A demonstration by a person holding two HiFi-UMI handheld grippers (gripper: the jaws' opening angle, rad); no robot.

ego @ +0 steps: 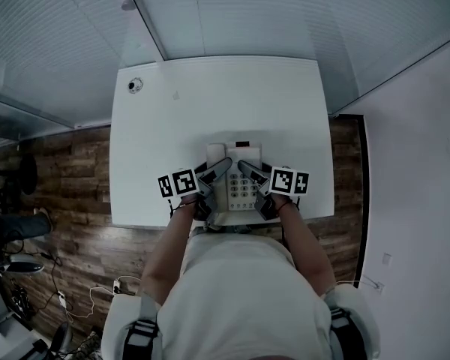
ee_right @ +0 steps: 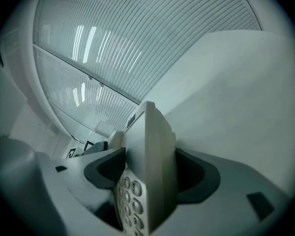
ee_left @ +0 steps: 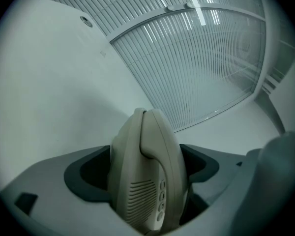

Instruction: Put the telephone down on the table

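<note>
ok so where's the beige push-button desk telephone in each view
Head view: beige push-button desk telephone low centre, over the white table's near edge, between left gripper and right gripper.
Left gripper view: telephone bottom centre, handset side on, clamped in the jaws.
Right gripper view: telephone bottom centre, keypad side on, clamped in the jaws.
Shared landmark: ribbed glass wall beyond the table.
</note>
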